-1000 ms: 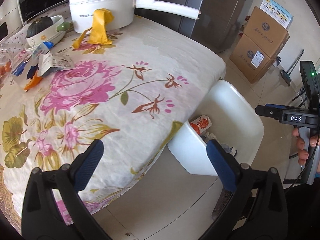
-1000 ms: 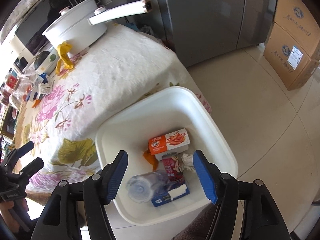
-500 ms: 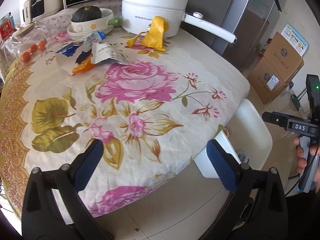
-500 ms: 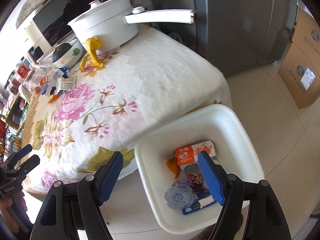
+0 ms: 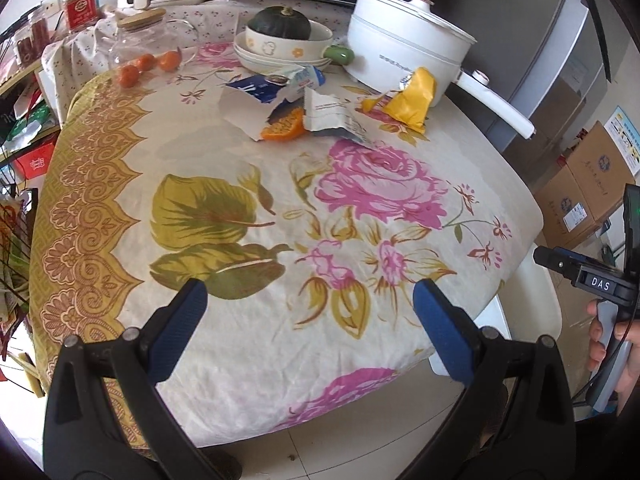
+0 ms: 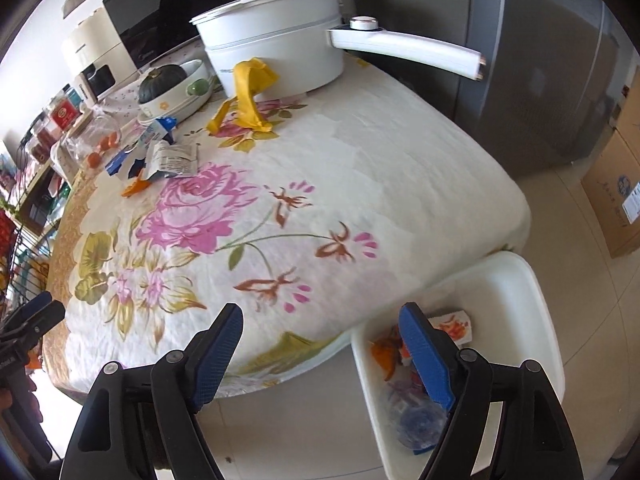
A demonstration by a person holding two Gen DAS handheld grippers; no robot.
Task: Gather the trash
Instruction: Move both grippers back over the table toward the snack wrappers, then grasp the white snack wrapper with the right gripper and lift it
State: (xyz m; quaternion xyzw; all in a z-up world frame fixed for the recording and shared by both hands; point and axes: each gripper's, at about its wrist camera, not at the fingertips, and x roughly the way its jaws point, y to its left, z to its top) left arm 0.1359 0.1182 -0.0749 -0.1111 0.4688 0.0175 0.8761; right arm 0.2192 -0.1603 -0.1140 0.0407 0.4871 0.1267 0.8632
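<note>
Desk point(image 5: 500, 184) w/ floral cloth carries a lot at the far end: white pot point(image 5: 404, 52) w/ long handle sticking out toward the fridge side, stacked bowls holding a dark green squash point(image 5: 280, 24), glass jar point(image 5: 148, 40) and small oranges point(image 5: 138, 68) just beside it. Yellow wrapper point(image 5: 412, 100) leans against the pot's front, crumpled, roughly upright. Trash pile sits mid-far on the desk, just in front of the bowls: torn blue/white packet point(image 5: 256, 100), grey-white pouch point(image 5: 336, 116) lying flat w/ long axis running left-right, orange peel point(image 5: 282, 128) tucked between and partly under them. Nothing lies between the pile and the near edge except bare cloth.

White bin point(image 6: 516, 280) stands on the floor at the desk's near right corner, partly under the cloth edge; inside are an orange-printed carton point(image 6: 454, 322), orange scraps, a clear plastic piece, partly hidden by the gripper finger.

Left gripper point(image 5: 310, 316) spread wide, holding nothing, over the near desk edge. Right gripper point(image 6: 320, 354) also spread, nothing held, hanging over the desk corner and bin rim. Cardboard boxes point(image 5: 592, 176) stand by the fridge
</note>
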